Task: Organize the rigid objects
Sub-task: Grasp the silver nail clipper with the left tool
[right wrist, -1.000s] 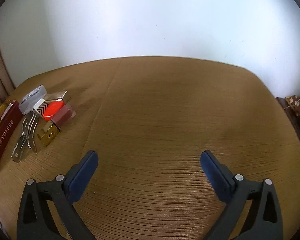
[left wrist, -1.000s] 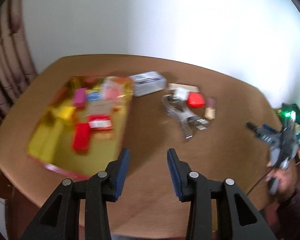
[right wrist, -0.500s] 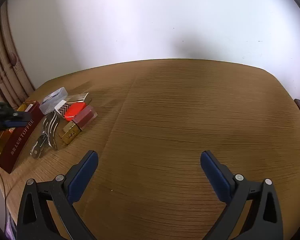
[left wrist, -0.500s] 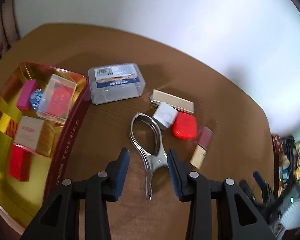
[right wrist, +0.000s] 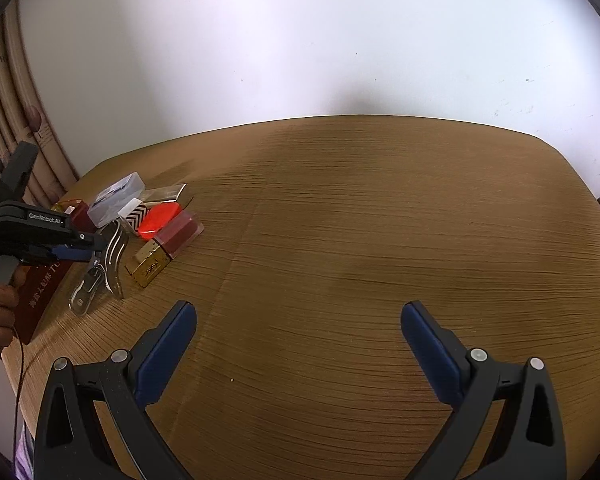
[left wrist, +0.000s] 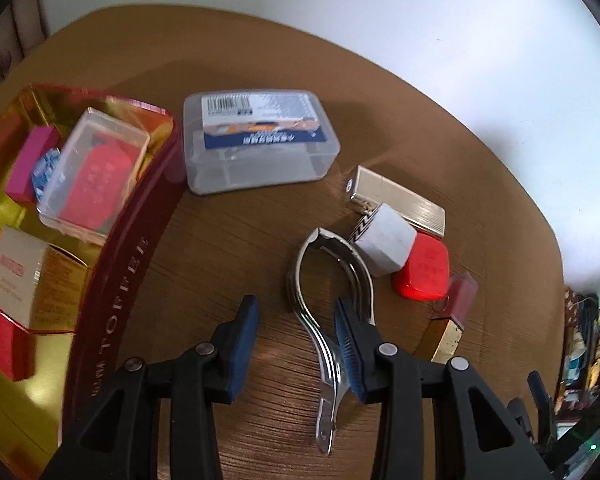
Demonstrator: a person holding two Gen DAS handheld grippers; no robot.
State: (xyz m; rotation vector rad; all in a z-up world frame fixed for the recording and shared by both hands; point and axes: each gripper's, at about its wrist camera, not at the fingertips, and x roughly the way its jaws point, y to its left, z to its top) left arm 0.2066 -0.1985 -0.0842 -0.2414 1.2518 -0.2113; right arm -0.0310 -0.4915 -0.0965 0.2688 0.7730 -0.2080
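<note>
The metal clamp (left wrist: 332, 320) is seen on the tabletop (left wrist: 236, 248) at one o'clock of the left hand-held gripper (left wrist: 296, 344), whose jaws are held apart, unclamped.

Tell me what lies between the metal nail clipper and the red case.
In the left wrist view, a white block with a zigzag-patterned side lies between the metal nail clipper and the red case, overlapping the case's edge.

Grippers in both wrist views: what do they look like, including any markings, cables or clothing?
Both the left gripper and right gripper are black angular frames with silver rivets and blue ribbed pads. Seen from the right wrist, the left one carries white "GenRobot.AI" lettering and trails a thin dark cable. No sleeve is visible.
</note>
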